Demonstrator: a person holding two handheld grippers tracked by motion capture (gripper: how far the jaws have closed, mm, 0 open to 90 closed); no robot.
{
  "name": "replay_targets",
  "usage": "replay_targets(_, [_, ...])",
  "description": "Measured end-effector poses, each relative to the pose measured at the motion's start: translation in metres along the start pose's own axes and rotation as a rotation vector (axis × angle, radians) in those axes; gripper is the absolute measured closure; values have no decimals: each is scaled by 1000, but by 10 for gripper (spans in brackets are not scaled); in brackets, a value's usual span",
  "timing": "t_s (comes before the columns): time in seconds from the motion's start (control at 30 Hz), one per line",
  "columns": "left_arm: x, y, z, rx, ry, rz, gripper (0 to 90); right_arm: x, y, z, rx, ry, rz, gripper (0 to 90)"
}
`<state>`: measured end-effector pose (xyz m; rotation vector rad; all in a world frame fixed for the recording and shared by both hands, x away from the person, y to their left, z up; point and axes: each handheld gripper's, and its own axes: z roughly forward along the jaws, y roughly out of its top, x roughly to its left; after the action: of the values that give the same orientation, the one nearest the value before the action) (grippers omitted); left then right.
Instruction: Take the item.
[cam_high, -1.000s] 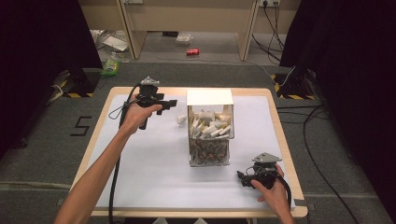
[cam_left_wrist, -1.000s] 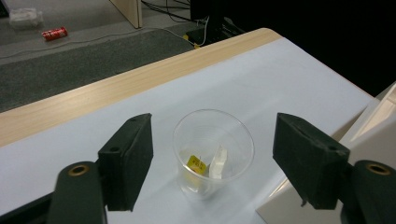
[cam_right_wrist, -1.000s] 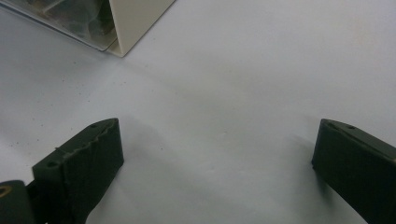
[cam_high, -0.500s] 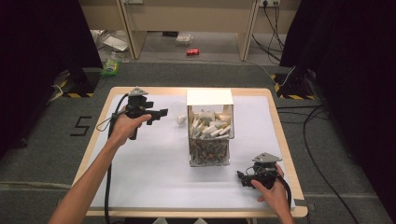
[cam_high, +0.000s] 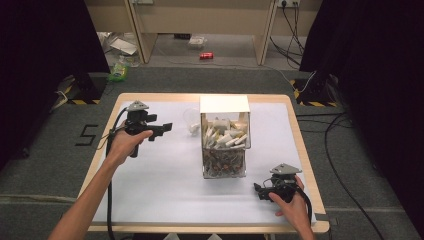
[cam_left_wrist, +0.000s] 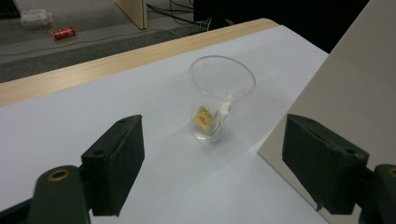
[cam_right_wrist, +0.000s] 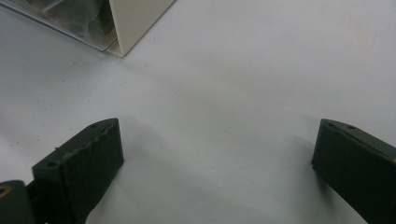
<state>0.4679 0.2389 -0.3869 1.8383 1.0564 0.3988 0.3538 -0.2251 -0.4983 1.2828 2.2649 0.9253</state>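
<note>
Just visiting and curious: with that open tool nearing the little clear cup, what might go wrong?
The plastic cup looks light; a finger of the open left gripper could tip it and spill the tea bag inside. The cup also stands close to the box, so the other finger may bump that wall.

The left gripper (cam_high: 165, 127) now sits farther toward the table's left edge than a second ago, drawn back from the clear box (cam_high: 225, 150), and the left hand (cam_high: 125, 142) and forearm have swung outward with it. Its jaws point toward the clear plastic cup (cam_left_wrist: 219, 98), spread wide.
</note>
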Motion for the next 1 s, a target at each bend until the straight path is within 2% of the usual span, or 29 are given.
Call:
replay_targets(0.77, [5,-39,-24,-15,29,-12,207,0,0,0,-1,0,0,24])
replay_targets(1.0, [5,-54,-27,0,34,-5,206,0,0,0,-2,-1,-1,24])
